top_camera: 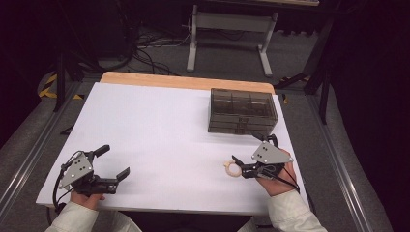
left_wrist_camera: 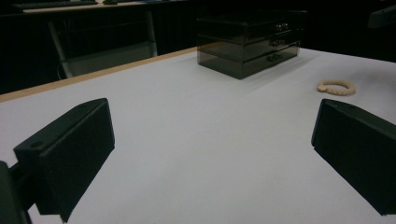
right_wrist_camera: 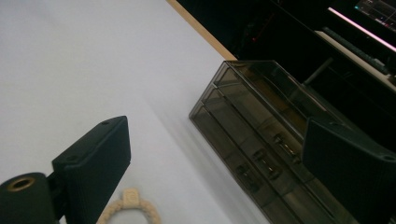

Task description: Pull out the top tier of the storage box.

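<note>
My right claw (top_camera: 248, 153) gapes wide, empty, ring (top_camera: 233, 168) just beside its tip, drawer box (top_camera: 242, 111) ahead; left claw (top_camera: 116, 162) wide too.

- ring (top_camera: 233, 168): cream, with a twisted rope pattern
- drawer box (top_camera: 242, 111): smoky see-through grey
- table (top_camera: 159, 130): white top, light wood far edge
- left gripper (top_camera: 112, 163) and right gripper (top_camera: 253, 152): black jaws, grey plates
- sleeves (top_camera: 82, 217): off-white

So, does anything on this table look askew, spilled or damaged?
Nothing stands out. The drawer box stands square with its drawers shut, the beaded ring lies flat by the open right gripper, and the table looks clean.
</note>
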`<move>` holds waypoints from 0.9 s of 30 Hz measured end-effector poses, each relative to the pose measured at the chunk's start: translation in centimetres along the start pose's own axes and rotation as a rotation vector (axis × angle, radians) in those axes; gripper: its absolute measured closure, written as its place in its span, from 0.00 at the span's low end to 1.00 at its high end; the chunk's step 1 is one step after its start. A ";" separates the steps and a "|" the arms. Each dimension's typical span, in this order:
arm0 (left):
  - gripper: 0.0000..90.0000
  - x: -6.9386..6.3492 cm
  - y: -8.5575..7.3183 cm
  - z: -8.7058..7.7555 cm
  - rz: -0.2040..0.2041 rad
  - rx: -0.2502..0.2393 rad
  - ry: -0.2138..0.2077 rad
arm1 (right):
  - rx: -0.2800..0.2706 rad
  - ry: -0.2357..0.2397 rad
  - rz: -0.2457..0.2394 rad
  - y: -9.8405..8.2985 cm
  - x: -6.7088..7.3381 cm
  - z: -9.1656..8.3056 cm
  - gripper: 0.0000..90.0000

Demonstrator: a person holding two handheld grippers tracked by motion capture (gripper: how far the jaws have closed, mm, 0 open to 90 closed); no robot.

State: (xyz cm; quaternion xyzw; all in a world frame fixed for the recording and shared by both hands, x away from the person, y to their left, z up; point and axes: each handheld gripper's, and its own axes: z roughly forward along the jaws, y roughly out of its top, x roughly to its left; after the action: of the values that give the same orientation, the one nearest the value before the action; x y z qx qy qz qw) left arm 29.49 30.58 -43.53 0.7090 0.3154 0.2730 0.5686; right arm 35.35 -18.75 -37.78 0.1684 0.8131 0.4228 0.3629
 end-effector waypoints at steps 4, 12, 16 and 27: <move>0.00 0.1 0.0 0.0 0.002 0.003 -0.005 | 0.038 -0.022 -0.050 0.4 0.1 0.2 0.11; 0.00 0.1 0.0 -0.1 0.004 0.000 -0.006 | 0.096 -0.075 -0.144 0.8 0.2 0.8 0.14; 0.00 0.1 0.0 -0.1 0.004 0.000 -0.008 | 0.106 -0.085 -0.182 0.7 0.2 0.9 0.15; 0.00 0.1 0.0 -0.1 0.005 -0.002 -0.010 | 0.141 -0.113 -0.243 0.8 0.3 1.3 0.21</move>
State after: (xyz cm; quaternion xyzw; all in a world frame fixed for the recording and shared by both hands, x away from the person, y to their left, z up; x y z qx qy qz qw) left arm 29.47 30.71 -43.46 0.7105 0.3103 0.2713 0.5703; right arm 36.08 -17.40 -37.81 0.1173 0.8335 0.3076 0.4438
